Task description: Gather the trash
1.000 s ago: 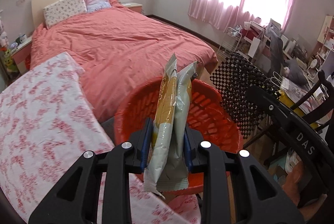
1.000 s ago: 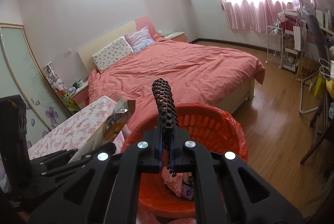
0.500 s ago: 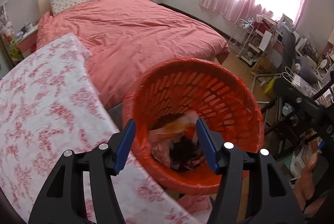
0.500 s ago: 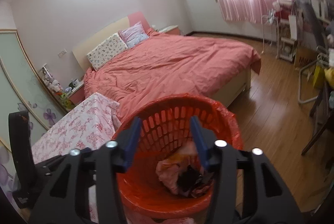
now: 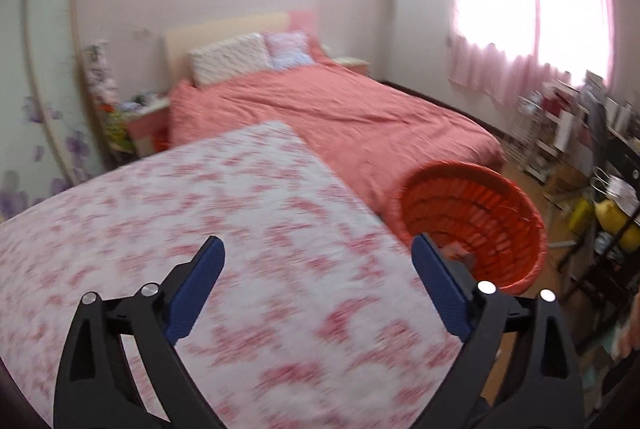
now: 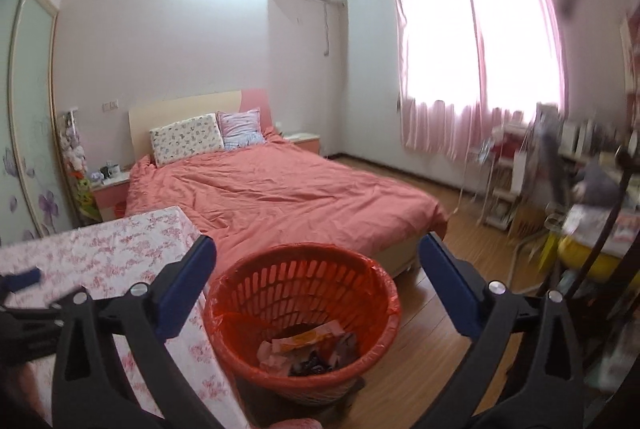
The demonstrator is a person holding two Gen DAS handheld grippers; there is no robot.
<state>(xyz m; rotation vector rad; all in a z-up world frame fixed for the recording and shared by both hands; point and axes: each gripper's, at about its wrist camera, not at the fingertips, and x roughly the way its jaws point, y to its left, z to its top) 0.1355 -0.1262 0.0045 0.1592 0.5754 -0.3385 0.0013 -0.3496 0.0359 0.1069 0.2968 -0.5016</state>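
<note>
While both tools' jaws are opening with nothing between them, the wrappers [image 6: 306, 347] lie in the orange basket [image 6: 240, 313] below the right tool [image 6: 318, 267]; light, crinkly, best pinched by an edge.

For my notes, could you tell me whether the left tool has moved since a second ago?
Yes: the left tool swung off the orange basket, now over the floral cloth.

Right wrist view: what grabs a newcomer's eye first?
The orange laundry-style basket on the wood floor, low centre, with crumpled wrappers at its bottom. It sits framed by the right gripper, jaws opening with nothing between them. Behind it the bed with a salmon-pink cover fills the middle, and a floral tablecloth lies at left.
</note>
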